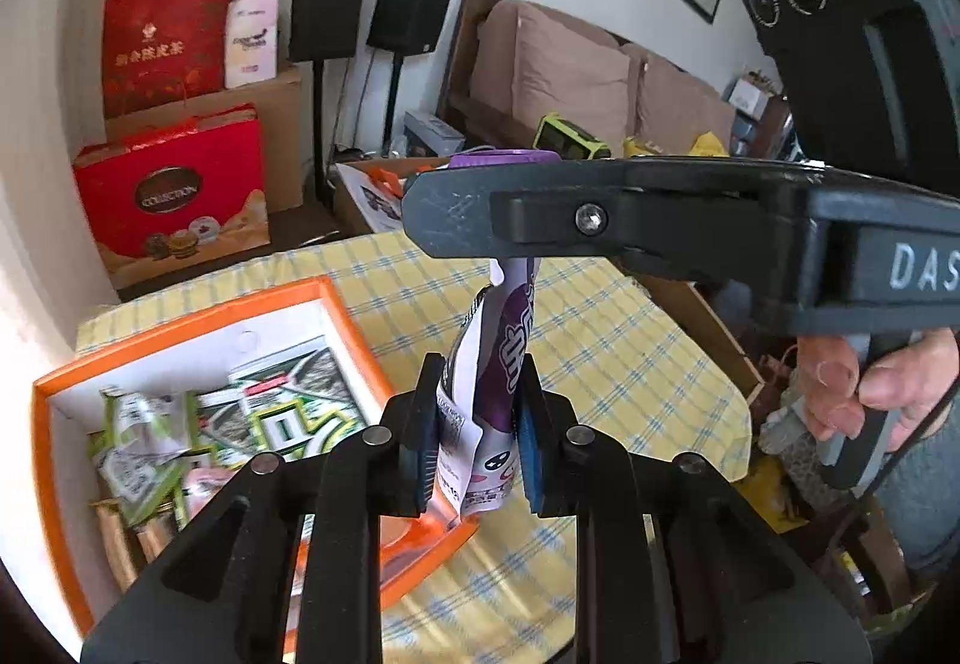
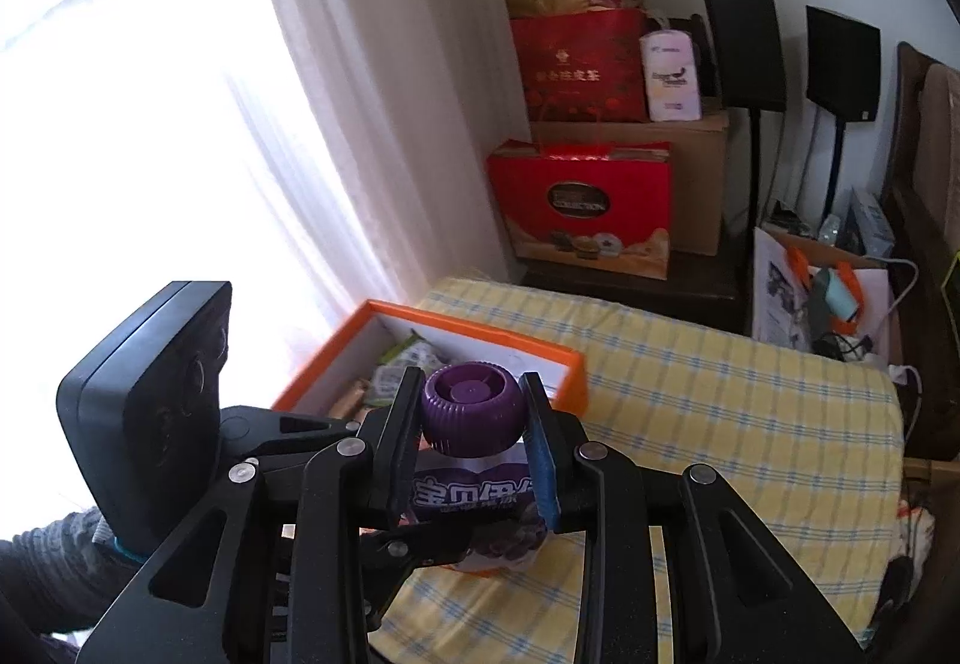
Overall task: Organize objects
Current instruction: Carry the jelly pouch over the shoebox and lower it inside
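Left wrist view: both grippers gripping purple pouch.
Left gripper pinching its base; right gripper clamping its cap between pads.

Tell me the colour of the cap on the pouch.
Purple, ribbed round its edge. The cap shows best in the right wrist view.
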The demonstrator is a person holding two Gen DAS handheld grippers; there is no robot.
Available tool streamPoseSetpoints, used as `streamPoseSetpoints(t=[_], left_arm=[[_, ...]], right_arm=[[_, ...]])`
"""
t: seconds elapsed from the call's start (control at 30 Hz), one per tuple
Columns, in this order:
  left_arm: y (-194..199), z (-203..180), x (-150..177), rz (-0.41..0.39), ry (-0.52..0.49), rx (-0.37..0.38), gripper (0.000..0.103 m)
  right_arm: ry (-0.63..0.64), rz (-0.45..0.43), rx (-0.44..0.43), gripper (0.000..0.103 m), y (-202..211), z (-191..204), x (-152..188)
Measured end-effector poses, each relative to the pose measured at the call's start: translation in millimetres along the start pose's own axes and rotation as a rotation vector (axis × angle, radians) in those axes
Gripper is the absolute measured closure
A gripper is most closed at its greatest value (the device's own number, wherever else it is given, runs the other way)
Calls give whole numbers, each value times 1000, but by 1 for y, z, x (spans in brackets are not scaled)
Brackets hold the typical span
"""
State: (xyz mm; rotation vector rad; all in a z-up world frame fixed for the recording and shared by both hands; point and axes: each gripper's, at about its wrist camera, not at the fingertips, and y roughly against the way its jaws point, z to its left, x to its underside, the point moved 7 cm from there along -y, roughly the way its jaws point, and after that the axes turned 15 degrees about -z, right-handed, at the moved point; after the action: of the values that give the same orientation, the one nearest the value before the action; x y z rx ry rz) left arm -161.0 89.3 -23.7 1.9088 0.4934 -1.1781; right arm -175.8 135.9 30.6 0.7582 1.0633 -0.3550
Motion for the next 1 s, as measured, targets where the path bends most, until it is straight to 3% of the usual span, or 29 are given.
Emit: streamPoseSetpoints(t=[0.37, 0.73, 1.0], left_arm=[[41, 47, 10, 42, -54, -114, 84], [55, 105, 50, 117, 82, -134, 85], [63, 128, 56, 130, 129, -153, 85]], right_arm=[[-61, 31, -84, 72, -43, 40, 2], [-116, 165, -115, 72, -109, 63, 37], [-192, 202, -134, 71, -138, 66, 44]])
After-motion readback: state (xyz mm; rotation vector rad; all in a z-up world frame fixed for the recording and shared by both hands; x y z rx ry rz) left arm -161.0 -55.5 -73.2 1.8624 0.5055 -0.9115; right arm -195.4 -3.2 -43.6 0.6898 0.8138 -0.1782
